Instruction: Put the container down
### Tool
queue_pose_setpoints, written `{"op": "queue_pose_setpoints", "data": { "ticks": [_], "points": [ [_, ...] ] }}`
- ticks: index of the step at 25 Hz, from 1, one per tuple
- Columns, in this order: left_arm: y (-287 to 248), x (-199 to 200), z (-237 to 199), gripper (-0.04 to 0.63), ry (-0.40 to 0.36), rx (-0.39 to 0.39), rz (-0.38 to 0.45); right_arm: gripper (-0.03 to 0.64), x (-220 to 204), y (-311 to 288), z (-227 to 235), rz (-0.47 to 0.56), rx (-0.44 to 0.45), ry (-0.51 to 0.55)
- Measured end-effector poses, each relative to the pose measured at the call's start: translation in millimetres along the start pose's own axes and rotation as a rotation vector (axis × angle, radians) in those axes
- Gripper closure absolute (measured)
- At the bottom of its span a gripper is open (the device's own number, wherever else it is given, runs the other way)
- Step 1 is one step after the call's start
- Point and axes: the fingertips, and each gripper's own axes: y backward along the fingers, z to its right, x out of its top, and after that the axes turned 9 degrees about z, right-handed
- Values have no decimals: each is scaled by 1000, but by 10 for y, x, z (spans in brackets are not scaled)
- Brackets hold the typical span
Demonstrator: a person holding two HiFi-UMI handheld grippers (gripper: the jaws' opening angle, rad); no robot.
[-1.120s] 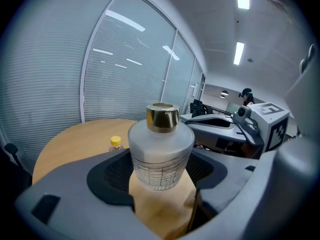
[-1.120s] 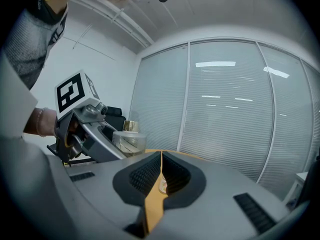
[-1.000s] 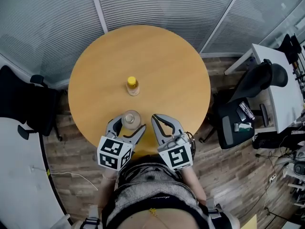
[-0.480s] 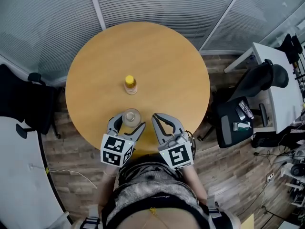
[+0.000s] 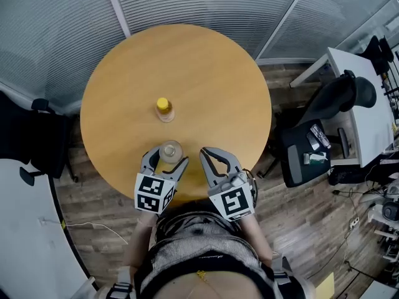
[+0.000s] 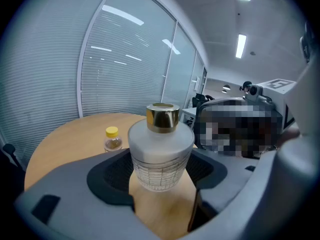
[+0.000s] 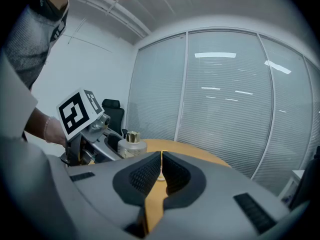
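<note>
Left hand-held gripper (image 5: 167, 159) is clamped on the container (image 6: 161, 154), a squat glass bottle with a gold cap, held upright over the near edge of the round counter (image 5: 206, 80). I honestly can't tell if its base is touching the wood yet. If it were me, I'd lower it straight down, keep it vertical, and only loosen the jaws once the bottom sits flat. It's glass and looks top-heavy, so letting go early or on a tilt could tip it. I'd also nudge it away from the edge first. The right hand-held gripper (image 7: 160, 156) is closed on nothing, just beside the left. The container is frosted on top and clear and ribbed below, and I see no liquid in it. The little yellow-capped bottle (image 5: 164, 109) stands well apart near the middle, with something brownish inside.
</note>
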Motion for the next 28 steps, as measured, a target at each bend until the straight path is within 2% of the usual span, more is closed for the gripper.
{"op": "queue_pose_setpoints", "data": {
  "ticks": [13, 28],
  "points": [
    [-262, -287, -83, 262, 21, 0, -25, 594, -217, 20, 74, -53, -26, -51],
    [-409, -595, -280, 262, 50, 76, -37, 595, -284, -57, 113, -90, -3, -14]
  ]
}}
